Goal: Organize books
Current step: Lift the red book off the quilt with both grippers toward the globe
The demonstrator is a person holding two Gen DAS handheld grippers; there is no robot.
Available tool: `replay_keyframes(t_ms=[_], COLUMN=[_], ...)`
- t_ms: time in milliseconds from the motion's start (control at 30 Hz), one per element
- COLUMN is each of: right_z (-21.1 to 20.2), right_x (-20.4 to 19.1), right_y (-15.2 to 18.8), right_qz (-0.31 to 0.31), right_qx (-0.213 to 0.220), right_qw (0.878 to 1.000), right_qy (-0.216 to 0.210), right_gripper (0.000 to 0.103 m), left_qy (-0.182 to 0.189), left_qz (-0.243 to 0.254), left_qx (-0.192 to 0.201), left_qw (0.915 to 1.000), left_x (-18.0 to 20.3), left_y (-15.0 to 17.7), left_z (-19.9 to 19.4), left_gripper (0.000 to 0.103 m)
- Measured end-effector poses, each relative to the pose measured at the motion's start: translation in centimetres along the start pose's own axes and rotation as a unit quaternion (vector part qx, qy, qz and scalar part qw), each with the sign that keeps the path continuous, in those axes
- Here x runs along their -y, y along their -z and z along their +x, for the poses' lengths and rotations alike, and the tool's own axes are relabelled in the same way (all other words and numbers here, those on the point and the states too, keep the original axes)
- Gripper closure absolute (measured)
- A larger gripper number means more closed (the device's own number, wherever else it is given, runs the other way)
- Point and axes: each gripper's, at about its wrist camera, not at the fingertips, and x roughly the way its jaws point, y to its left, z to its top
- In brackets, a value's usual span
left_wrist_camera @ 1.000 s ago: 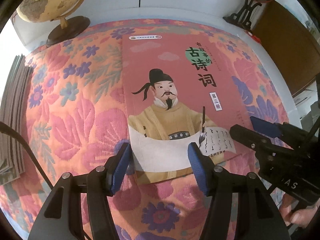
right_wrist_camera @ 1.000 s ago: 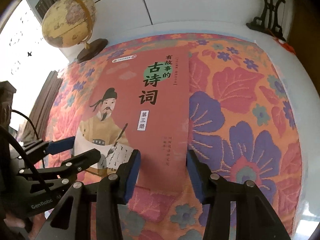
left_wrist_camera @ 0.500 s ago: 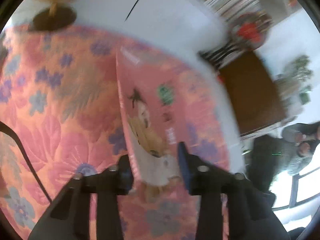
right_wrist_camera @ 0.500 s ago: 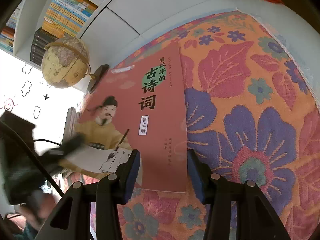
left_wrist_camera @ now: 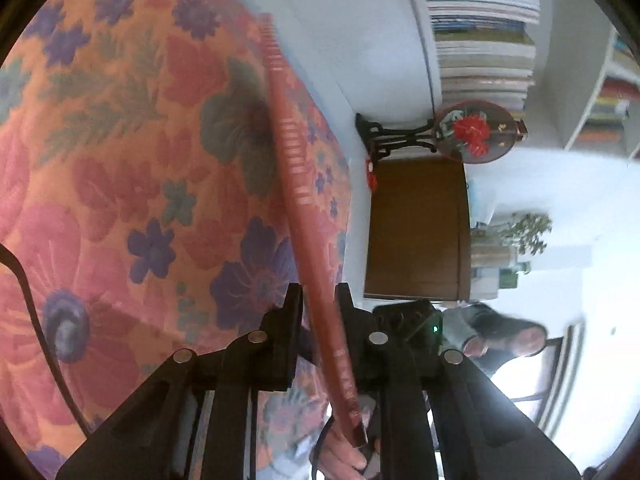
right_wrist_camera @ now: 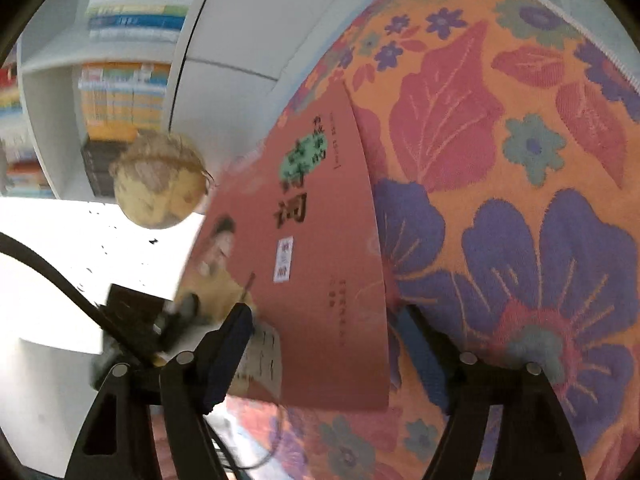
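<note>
- While your left gripper [left_wrist_camera: 318,300] holds its jaws clamped tight on the red book [left_wrist_camera: 298,184], you see that book edge-on in the left wrist view, its spine running up and away from the jaws.
- To the left of the spine lies the flowered cloth [left_wrist_camera: 120,140] that covers the table, all orange, pink and purple blooms.
- A black cable [left_wrist_camera: 32,300] curves over the cloth near the left edge of that view.
- To the right of the spine stand a black stand with a round red-flower ornament [left_wrist_camera: 476,132], a brown cabinet [left_wrist_camera: 416,228] and shelves of stacked books [left_wrist_camera: 480,28].
- Low in that view a hand [left_wrist_camera: 340,452] shows under the near end of the book, and further right a person is in view, blurred.
- From your right wrist view, a shelf of books [right_wrist_camera: 124,96] and a globe [right_wrist_camera: 158,184] sit at the far left, both blurred.
- Your left gripper [right_wrist_camera: 172,316] shows there as a dark blur at the book's lower left corner.
- The book's front cover [right_wrist_camera: 316,280] is raised off the cloth and tilted, with the painted figure and the dark title on it.
- Your right gripper [right_wrist_camera: 326,344] has its jaws opening, standing wide on either side of the book's lower edge; the pads do not press on it.
- To the right, the cloth [right_wrist_camera: 520,200] fills the rest of the view.
</note>
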Motion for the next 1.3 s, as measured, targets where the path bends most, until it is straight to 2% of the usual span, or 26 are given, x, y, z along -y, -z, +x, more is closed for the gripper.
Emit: replay_keyframes(t_ms=[33, 100, 167, 233, 300, 367, 433, 500, 567, 733, 833, 867, 967, 1033, 1200, 1300], right_z=[0.0, 0.1, 0.2, 0.5, 1.2, 2.0, 2.5, 2.5, 2.2, 0.2, -0.9, -1.1, -1.0, -0.9, 0.6, 2.1], right_x=[0.0, -0.5, -1.5, -3.1, -4.5, -6.1, -7.3, -8.1, -8.8, -10.9, -12.7, -13.5, -15.5, -16.7, -20.5, -22.9], right_y=[-0.1, -0.5, -0.4, 0.2, 1.0, 2.4, 3.6, 4.4, 4.7, 6.2, 7.4, 8.0, 9.9, 10.8, 12.9, 14.3], right_qz=[-0.001, -0.019, -0.059, -0.117, -0.171, -0.235, -0.279, -0.301, -0.304, -0.325, -0.33, -0.34, -0.363, -0.375, -0.403, -0.423], right_qx=[0.0, 0.001, 0.002, 0.005, -0.003, -0.005, -0.007, -0.006, -0.007, 0.01, 0.021, 0.024, 0.029, 0.029, 0.032, 0.03], right_qw=[1.0, 1.0, 0.997, 0.989, 0.976, 0.955, 0.939, 0.931, 0.932, 0.931, 0.932, 0.929, 0.92, 0.917, 0.907, 0.899], right_qy=[-0.003, 0.003, 0.044, 0.092, 0.134, 0.179, 0.204, 0.207, 0.195, 0.168, 0.148, 0.146, 0.141, 0.137, 0.118, 0.106], right_gripper=[0.038, 0.063, 0.066, 0.07, 0.071, 0.071, 0.071, 0.071, 0.071, 0.071, 0.071, 0.071, 0.071, 0.071, 0.071, 0.071], left_qy=[-0.003, -0.031, -0.089, -0.141, -0.211, -0.272, -0.32, -0.35, -0.36, -0.336, -0.318, -0.318, -0.327, -0.332, -0.324, -0.328], left_qz=[-0.007, -0.002, 0.024, 0.055, 0.111, 0.174, 0.226, 0.267, 0.284, 0.309, 0.303, 0.305, 0.321, 0.325, 0.306, 0.301], left_qx=[-0.002, -0.008, -0.019, -0.024, -0.022, -0.015, -0.012, -0.005, 0.005, 0.04, 0.065, 0.072, 0.097, 0.111, 0.153, 0.176], left_qw=[1.0, 0.9995, 0.9956, 0.9882, 0.9709, 0.9464, 0.92, 0.8978, 0.8887, 0.889, 0.896, 0.8949, 0.8833, 0.8787, 0.8821, 0.878], left_x=[-0.4, -1.0, -0.8, -0.2, 1.1, 2.9, 3.9, 4.8, 5.7, 8.1, 9.1, 9.2, 10.0, 10.4, 10.3, 10.0], left_y=[0.3, 0.7, 1.0, 1.0, 1.9, 2.9, 4.0, 5.3, 5.8, 7.2, 8.2, 8.6, 10.1, 10.8, 11.2, 11.3], left_z=[0.2, 0.5, 0.6, 0.8, 1.2, 1.9, 2.2, 2.2, 1.7, -1.8, -4.1, -4.7, -6.7, -7.9, -12.8, -16.0], left_gripper=[0.09, 0.092, 0.092, 0.089, 0.088, 0.087, 0.086, 0.085, 0.084, 0.083, 0.083, 0.083, 0.083, 0.083, 0.083, 0.083])
